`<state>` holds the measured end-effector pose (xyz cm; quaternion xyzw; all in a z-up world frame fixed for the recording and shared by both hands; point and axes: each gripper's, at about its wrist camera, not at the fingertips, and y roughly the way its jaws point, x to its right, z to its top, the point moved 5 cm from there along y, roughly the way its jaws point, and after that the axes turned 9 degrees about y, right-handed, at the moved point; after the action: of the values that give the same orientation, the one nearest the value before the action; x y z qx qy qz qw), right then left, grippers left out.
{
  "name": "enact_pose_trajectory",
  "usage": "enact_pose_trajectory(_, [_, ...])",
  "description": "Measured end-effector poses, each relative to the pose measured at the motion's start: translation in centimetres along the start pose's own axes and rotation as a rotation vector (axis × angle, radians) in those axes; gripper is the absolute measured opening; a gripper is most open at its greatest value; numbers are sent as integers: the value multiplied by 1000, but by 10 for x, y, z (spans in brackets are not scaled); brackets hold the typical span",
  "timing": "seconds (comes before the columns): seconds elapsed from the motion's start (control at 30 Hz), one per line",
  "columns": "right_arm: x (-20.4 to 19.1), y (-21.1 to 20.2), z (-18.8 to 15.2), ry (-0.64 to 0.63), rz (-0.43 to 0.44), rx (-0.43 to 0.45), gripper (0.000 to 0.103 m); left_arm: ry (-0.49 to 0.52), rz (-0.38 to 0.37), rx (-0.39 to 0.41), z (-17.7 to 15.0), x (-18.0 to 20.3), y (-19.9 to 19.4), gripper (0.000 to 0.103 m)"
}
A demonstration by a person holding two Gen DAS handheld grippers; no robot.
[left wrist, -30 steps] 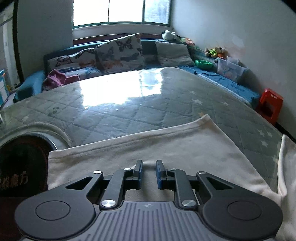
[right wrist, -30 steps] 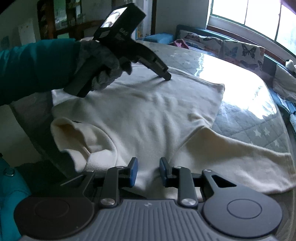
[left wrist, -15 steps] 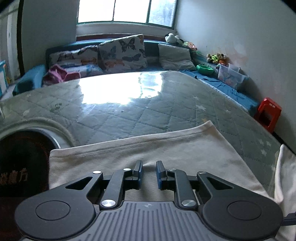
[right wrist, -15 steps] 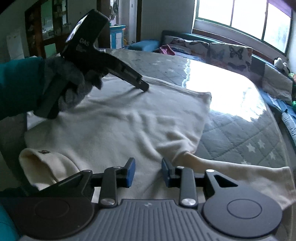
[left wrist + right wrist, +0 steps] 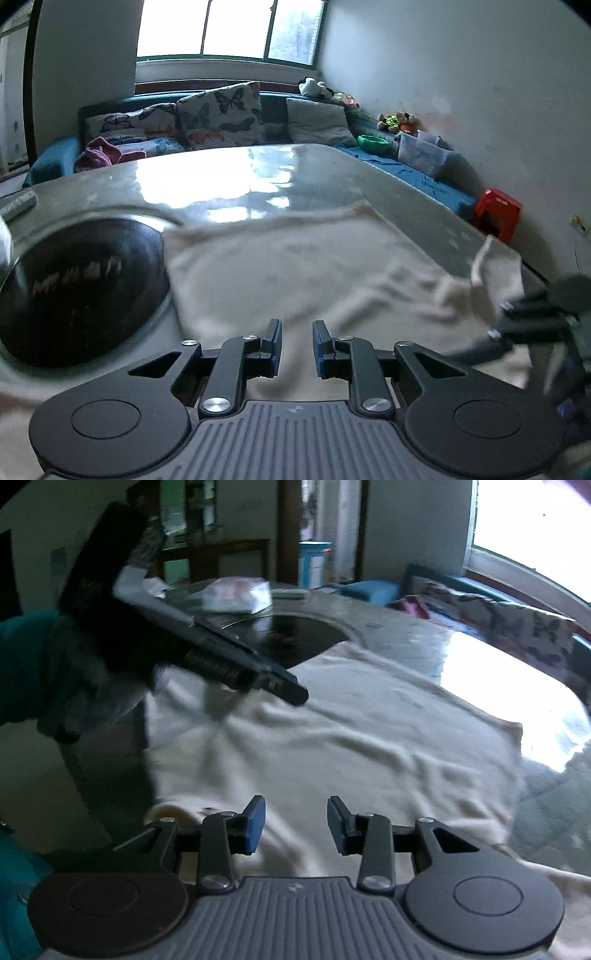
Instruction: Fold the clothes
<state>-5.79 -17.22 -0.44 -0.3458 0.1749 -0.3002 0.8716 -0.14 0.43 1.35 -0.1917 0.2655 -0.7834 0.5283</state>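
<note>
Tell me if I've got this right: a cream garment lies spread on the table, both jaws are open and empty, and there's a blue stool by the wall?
Nearly. The stool by the wall is red, not blue, as the left wrist view shows. The rest holds: the cream garment lies spread on the table, and the left gripper and right gripper both have open, empty jaws.

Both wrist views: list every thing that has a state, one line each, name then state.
left gripper: open, nothing between its fingers, above the garment.
right gripper: open wide, empty, over the garment's near edge.
cream garment: spread on the table, wrinkled, not yet folded.
sleeve: lifted and crumpled at the right side.
table: glossy top, garment lying on it.
</note>
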Motion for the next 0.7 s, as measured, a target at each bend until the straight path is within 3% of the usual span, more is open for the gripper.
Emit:
enact_pose_trajectory(0.13, [-17,3,-8,-39,30,-26,37,-18,25,-17,-21,3,-7,19])
enact_pose_trajectory(0.4, [-21,-4,-3,-40,27,0,37,-103,46,61,-19,-7,-17,20])
enact_pose_trajectory(0.53, [-22,2,-2,-29,33,-5,37,-171,113,12,-23,-20,-5,19])
enact_pose_trajectory(0.7, [-20,1,-9,-28,40,-20,37,-247,119,37,-29,-26,-20,20])
